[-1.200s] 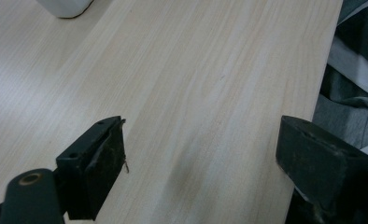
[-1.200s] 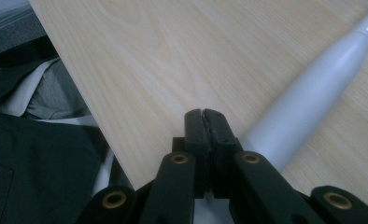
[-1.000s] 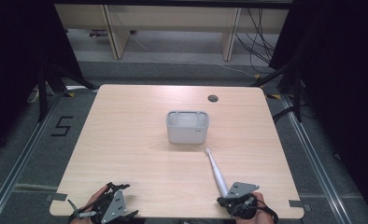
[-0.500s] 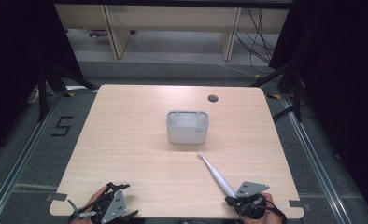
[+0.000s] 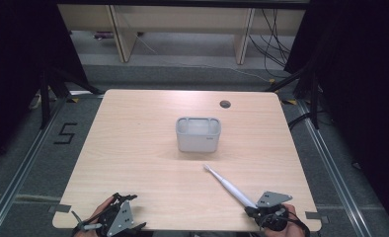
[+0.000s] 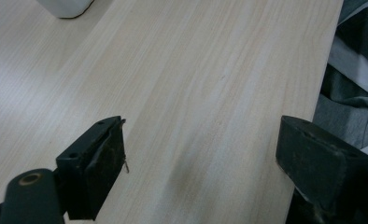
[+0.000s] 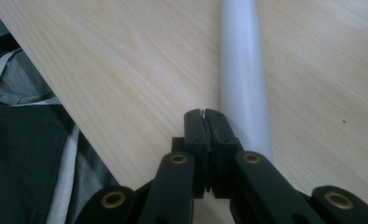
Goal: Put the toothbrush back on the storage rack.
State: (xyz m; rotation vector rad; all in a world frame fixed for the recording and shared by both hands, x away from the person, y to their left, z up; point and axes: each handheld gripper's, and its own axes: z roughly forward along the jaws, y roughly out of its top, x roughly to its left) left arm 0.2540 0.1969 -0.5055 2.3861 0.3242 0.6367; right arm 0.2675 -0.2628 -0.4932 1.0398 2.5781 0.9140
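Right gripper (image 7: 204, 112) jaws together, toothbrush (image 5: 230, 186) lying just beside them, ungripped. Left gripper (image 6: 201, 154) jaws apart, empty. Risk: a nudge rolls the toothbrush off the table (image 5: 133, 148) edge.

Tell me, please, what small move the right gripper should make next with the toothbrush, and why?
Probably open the jaws, shift sideways over the handle, and close. In the right gripper view the right gripper is shut with nothing between its jaws, and the white toothbrush lies on the table just beside them. The grey holder stands farther off at mid-table.
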